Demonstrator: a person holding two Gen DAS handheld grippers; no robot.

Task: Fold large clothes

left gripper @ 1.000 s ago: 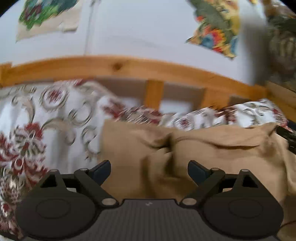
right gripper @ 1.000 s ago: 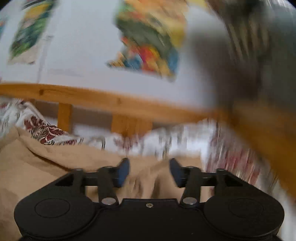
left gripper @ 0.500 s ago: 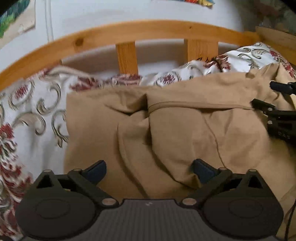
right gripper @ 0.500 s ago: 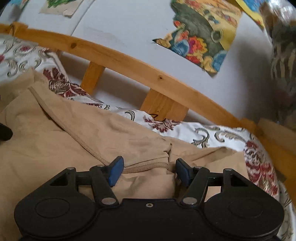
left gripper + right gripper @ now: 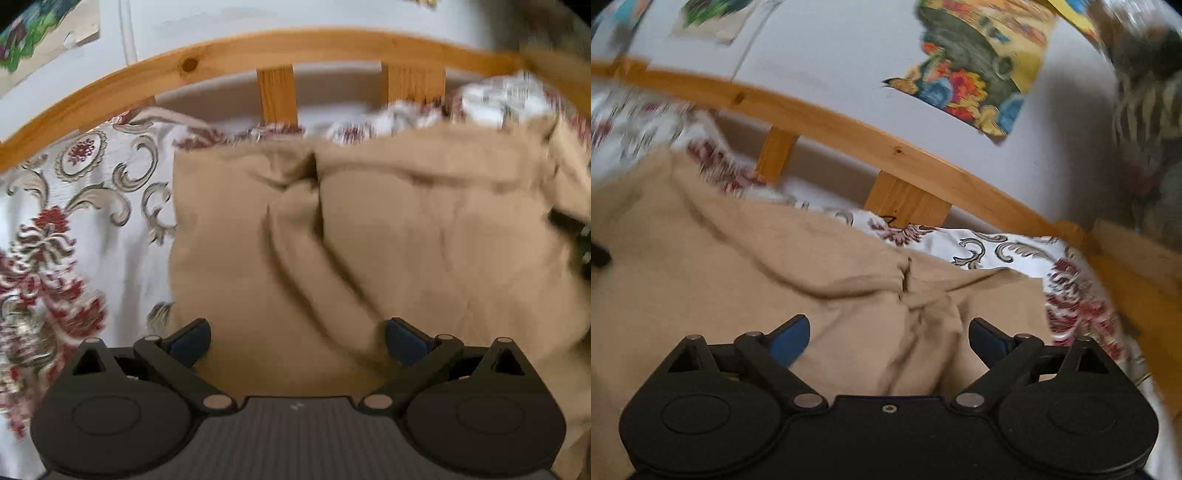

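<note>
A large tan garment [image 5: 406, 236] lies folded and rumpled on a floral bedspread [image 5: 74, 206]. In the left wrist view my left gripper [image 5: 295, 343] hangs wide open just above the garment's near left part, with a thick fold running between its fingers but not pinched. In the right wrist view the same garment [image 5: 775, 273] fills the foreground, its seamed edge crossing the middle. My right gripper [image 5: 888, 338] is opening over the garment's right end; cloth lies under the gap, and the blue pads do not press on it. The right gripper's dark tip [image 5: 570, 225] shows at the left view's right edge.
A wooden bed rail [image 5: 258, 51] with upright slats runs behind the garment, against a pale wall with colourful posters [image 5: 979, 70]. The bedspread [image 5: 1015, 251] shows bare left of the garment and at its far right. Another wooden frame part [image 5: 1137, 280] borders the right side.
Both grippers sank toward the garment and tilted more downward. The right gripper's jaws spread much wider apart. The left jaws stayed wide, now nearer the fold.
</note>
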